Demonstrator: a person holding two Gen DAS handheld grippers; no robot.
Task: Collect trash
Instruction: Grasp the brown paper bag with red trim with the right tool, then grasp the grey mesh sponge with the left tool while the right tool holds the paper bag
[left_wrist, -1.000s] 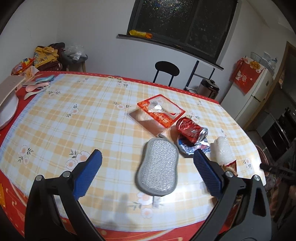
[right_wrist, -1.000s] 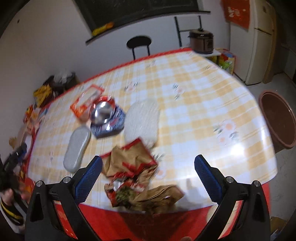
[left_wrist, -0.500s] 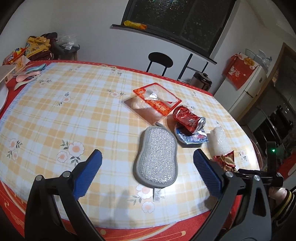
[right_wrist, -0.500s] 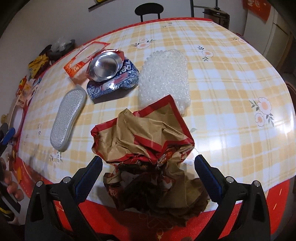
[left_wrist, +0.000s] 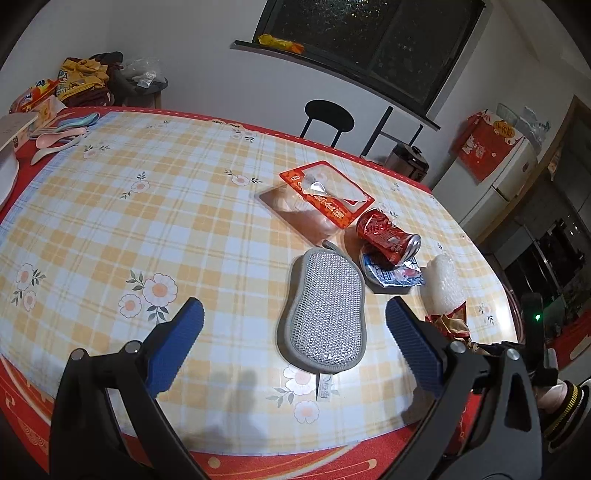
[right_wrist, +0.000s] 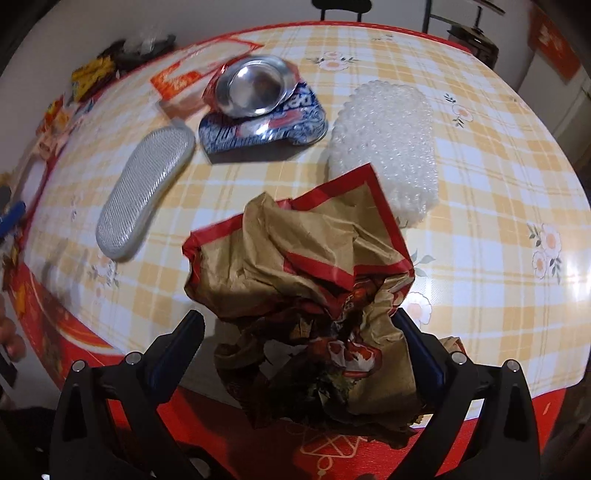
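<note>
A crumpled brown and red wrapper (right_wrist: 310, 288) lies at the table's near edge, between the wide-apart fingers of my right gripper (right_wrist: 299, 343), which is open around it. Behind it lie a bubble wrap piece (right_wrist: 388, 140), a crushed red can (right_wrist: 255, 86) on a blue wrapper (right_wrist: 258, 129), and a red packet (right_wrist: 177, 79). My left gripper (left_wrist: 291, 347) is open above the table's edge, in front of a grey scrub pad (left_wrist: 325, 306). From that side the can (left_wrist: 386, 236), blue wrapper (left_wrist: 391, 275), bubble wrap (left_wrist: 441, 284) and red packet (left_wrist: 325, 194) lie beyond.
The checked tablecloth (left_wrist: 147, 221) covers a round table. Spoons and boxes (left_wrist: 55, 129) sit at its far left edge. A black chair (left_wrist: 328, 118) stands behind the table, a rice cooker (left_wrist: 406, 162) and a fridge (left_wrist: 506, 173) to the right. A person's hand (left_wrist: 554, 391) shows at the right.
My right gripper has come down and forward, so the crumpled wrapper now sits between its fingers. The left gripper has shifted a little, still facing the scrub pad.
</note>
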